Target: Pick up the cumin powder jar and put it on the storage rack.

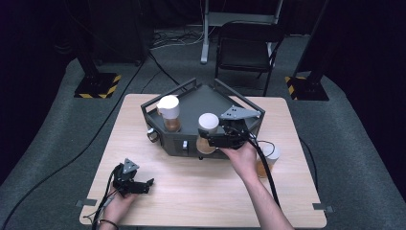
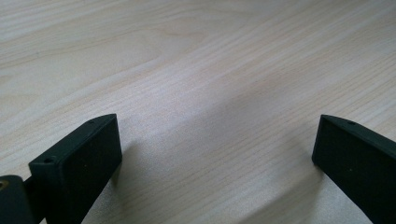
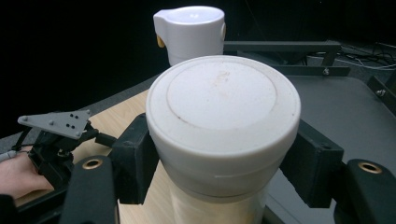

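Note:
A clear cup of brownish drink with a flat white lid [image 1: 208, 122] [image 3: 223, 102] hangs at the front edge of the dark grey railed platform [image 1: 210, 98]. My right gripper [image 1: 207, 139] [image 3: 223, 163] is shut on it just under the lid, one black pad on each side. A second cup with a white spouted lid [image 1: 168, 109] [image 3: 191, 32] stands on the platform's left part. A third lidded cup [image 1: 271, 155] stands on the table to the right, partly behind my right hand and cable. My left gripper [image 1: 145, 185] [image 2: 217, 149] rests on the wooden table at front left, open, nothing between its jaws.
The light wooden table [image 1: 201, 191] has bare room along its front. A small round knob [image 1: 152, 135] sticks out at the platform's left front. A black chair [image 1: 244, 48] and stand feet with yellow-black stripes [image 1: 98, 86] are on the floor behind.

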Motion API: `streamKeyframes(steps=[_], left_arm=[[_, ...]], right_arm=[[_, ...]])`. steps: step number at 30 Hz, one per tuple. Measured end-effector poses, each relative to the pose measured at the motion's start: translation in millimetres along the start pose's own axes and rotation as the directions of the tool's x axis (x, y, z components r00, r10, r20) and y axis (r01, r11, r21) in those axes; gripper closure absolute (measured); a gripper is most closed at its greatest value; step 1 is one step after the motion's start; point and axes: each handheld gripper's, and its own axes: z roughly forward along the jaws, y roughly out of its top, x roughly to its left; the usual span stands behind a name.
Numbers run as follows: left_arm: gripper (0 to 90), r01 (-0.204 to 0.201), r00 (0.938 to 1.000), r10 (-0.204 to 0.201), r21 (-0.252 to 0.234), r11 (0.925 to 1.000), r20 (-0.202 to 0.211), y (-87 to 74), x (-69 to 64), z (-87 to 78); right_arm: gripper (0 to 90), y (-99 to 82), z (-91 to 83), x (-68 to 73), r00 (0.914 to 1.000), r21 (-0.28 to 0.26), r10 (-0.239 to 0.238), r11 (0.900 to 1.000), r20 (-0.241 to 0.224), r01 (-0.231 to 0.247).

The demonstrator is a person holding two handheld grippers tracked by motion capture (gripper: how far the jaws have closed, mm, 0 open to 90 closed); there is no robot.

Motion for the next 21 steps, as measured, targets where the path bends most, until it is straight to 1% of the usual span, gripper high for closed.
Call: streamKeyframes(steps=[6,11,16,21], left_arm=[[0.9,0.000,1.0000,0.000,0.000,1.0000,0.000,0.1,0.1,0.0],[0.9,0.000,1.0000,0.000,0.000,1.0000,0.001,0.1,0.2,0.1],[0.9,0.000,1.0000,0.000,0.000,1.0000,0.001,0.1,0.2,0.1],[0.8,-0.001,1.0000,0.001,0.000,1.0000,0.001,0.1,0.2,0.1]], right_arm=[[33.1,3.4,-1.6,-4.0,0.9998,-0.026,0.020,0.9995,0.000,-0.020],[33.1,8.0,0.3,-7.4,0.9994,-0.041,0.034,0.9986,0.010,-0.033],[33.1,11.6,4.4,-9.1,0.9983,-0.053,0.043,0.9977,0.039,-0.041],[33.1,14.7,11.6,-10.1,0.9959,-0.047,0.045,0.9980,0.079,-0.041]])
